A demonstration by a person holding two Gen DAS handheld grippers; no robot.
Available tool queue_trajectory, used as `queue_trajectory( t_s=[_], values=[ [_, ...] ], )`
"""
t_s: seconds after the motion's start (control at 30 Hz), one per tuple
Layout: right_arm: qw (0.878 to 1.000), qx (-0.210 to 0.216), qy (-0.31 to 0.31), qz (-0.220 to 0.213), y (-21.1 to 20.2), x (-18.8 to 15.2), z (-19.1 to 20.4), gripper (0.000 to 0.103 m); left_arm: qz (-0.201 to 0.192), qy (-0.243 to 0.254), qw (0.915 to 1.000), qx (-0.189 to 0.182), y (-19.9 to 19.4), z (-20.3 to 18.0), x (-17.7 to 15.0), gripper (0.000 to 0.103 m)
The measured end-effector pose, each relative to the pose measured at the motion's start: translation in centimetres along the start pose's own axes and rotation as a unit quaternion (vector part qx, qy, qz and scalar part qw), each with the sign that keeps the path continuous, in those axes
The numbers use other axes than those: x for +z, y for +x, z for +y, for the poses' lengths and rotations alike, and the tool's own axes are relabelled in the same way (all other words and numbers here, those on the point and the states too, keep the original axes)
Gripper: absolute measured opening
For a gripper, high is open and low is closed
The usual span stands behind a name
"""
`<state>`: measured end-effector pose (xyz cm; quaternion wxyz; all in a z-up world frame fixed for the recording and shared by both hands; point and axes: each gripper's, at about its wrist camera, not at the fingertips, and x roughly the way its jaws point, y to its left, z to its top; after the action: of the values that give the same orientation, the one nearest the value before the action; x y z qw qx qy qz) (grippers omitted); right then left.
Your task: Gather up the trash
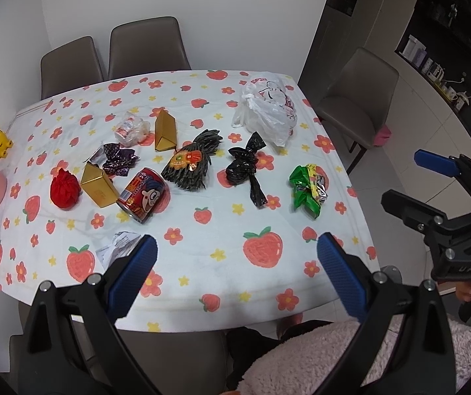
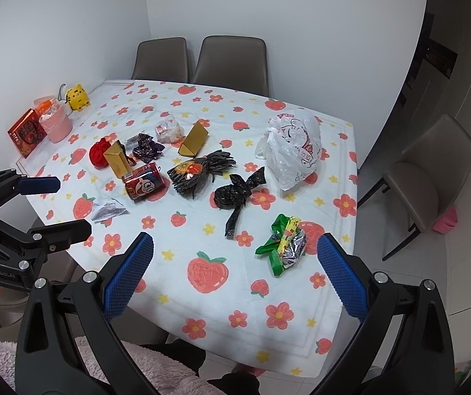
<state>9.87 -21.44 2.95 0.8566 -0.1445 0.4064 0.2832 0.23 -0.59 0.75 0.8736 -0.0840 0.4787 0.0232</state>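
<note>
Trash lies on a table (image 1: 229,273) with a strawberry-print cloth: a green snack wrapper (image 1: 308,186) (image 2: 283,245), a knotted black bag (image 1: 245,168) (image 2: 237,194), a dark fringed wrapper (image 1: 192,163) (image 2: 199,171), a red can (image 1: 141,194) (image 2: 143,186), two gold boxes (image 1: 98,189) (image 1: 165,133), a red crumpled ball (image 1: 65,188), a purple wrapper (image 1: 118,159), crumpled paper (image 1: 117,250) (image 2: 107,210). A white plastic bag (image 1: 266,108) (image 2: 293,151) stands at the far right. My left gripper (image 1: 235,263) and right gripper (image 2: 235,263) are open, empty, above the near edge.
A pink cup (image 2: 56,125), a red box (image 2: 26,133) and a yellow tiger figure (image 2: 77,97) stand at the far left edge. Grey chairs (image 2: 232,62) line the far side, another chair (image 2: 433,174) stands to the right. A clear wrapper (image 1: 130,130) lies mid-table.
</note>
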Motion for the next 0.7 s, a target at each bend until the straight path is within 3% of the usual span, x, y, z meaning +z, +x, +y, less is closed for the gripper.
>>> queue_trajectory(
  t_s=[0.4,0.7],
  values=[
    [0.999,-0.038,0.029,0.01,1.6,-0.8,-2.5,0.096,0.011,0.032,0.9992,-0.021,4.1,-1.9,1.6,0.097],
    [0.996,-0.067,0.044,0.031,6.8,-1.7,-5.5,0.096,0.021,0.057,0.9979,-0.022,10.4,-2.2,3.6,0.097]
  ],
)
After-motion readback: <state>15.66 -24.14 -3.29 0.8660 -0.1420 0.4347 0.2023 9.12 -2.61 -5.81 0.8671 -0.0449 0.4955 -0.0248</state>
